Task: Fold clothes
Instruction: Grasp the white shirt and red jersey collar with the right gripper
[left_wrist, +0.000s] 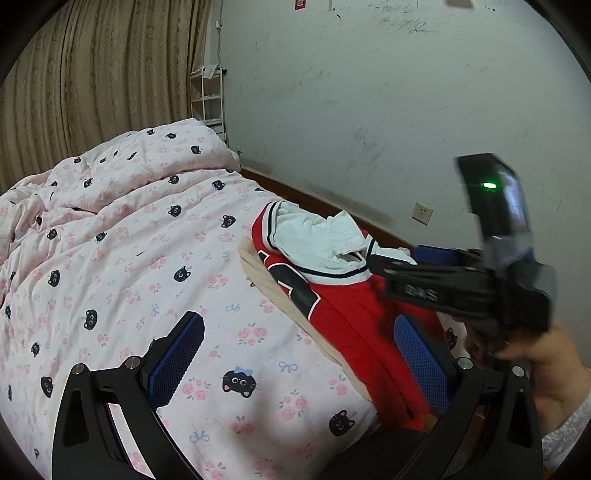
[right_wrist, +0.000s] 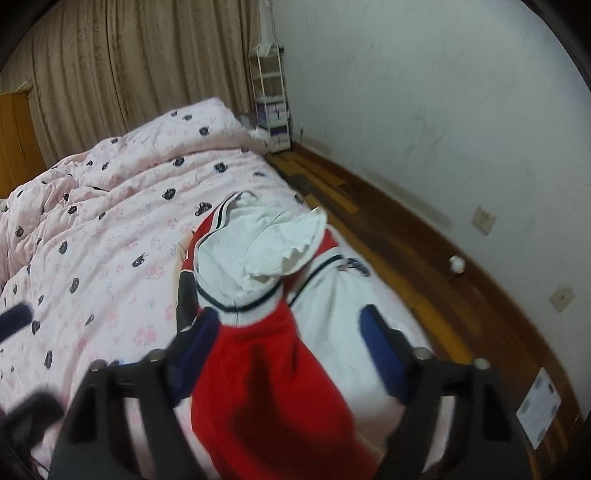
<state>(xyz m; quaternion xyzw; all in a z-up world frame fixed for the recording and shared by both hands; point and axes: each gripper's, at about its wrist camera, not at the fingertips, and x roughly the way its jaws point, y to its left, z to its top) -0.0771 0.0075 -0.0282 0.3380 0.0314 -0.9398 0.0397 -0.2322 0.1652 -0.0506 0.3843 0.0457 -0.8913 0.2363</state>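
A red jacket (left_wrist: 343, 314) with white sleeves (left_wrist: 317, 240) and striped trim lies crumpled near the bed's right edge, over a beige garment (left_wrist: 266, 284). My left gripper (left_wrist: 297, 325) is open above the quilt, its right pad (left_wrist: 421, 354) beside the red cloth and nothing between its fingers. A hand holds my right gripper (left_wrist: 399, 262) over the jacket from the right. In the right wrist view the right gripper (right_wrist: 290, 314) is open, with the jacket's red cloth (right_wrist: 258, 387) bunched between its fingers. The left pad (right_wrist: 195, 350) is at the cloth's edge and the right pad (right_wrist: 384, 350) stands apart over white cloth.
A pink cat-print quilt (left_wrist: 147, 258) covers the bed. A wooden floor (right_wrist: 388, 229) runs along the white wall (left_wrist: 369, 92) at the right, with a white shelf rack (right_wrist: 271, 99) in the corner. Curtains (left_wrist: 92, 74) hang behind the bed.
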